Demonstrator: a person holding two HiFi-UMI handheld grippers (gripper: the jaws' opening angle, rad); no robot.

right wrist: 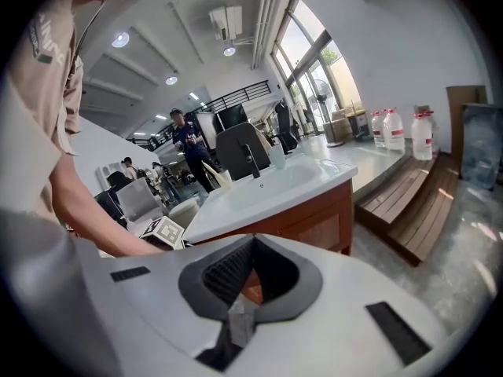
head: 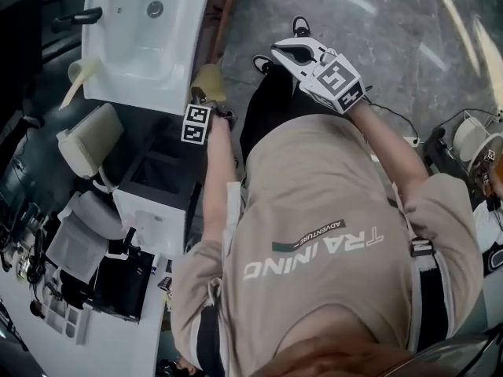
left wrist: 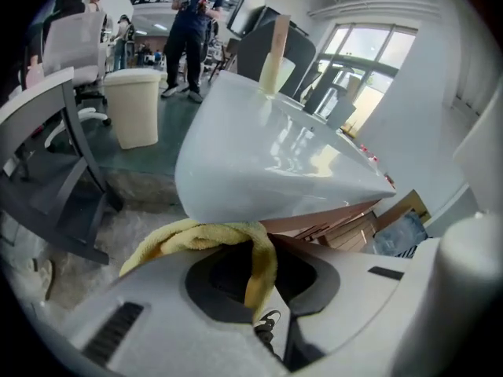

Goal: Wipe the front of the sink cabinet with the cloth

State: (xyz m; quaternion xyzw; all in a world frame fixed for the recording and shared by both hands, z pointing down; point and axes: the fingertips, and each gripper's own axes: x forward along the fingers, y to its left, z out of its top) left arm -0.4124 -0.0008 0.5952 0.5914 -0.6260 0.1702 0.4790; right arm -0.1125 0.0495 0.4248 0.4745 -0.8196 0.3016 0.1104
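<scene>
A yellow cloth point(left wrist: 200, 238) hangs folded from my left gripper point(left wrist: 255, 248), which is shut on it just under the rim of the white basin point(left wrist: 267, 163). The brown wooden cabinet front point(left wrist: 338, 226) lies right behind the cloth. From the head view, the cloth point(head: 208, 81) is at the basin's corner point(head: 169, 93), ahead of the left gripper point(head: 206, 102). My right gripper point(head: 292, 49) is held out over the floor, away from the cabinet. In the right gripper view its jaws point(right wrist: 250, 248) are shut with nothing between them, facing the cabinet point(right wrist: 314, 214).
A beige bin point(left wrist: 137, 104) and a grey chair point(left wrist: 47, 132) stand left of the sink. People stand far behind. Wooden pallets point(right wrist: 416, 203) and water bottles point(right wrist: 401, 136) lie to the right. Cables point(head: 401, 120) trail on the floor. A black faucet point(head: 82, 16) sits on the basin.
</scene>
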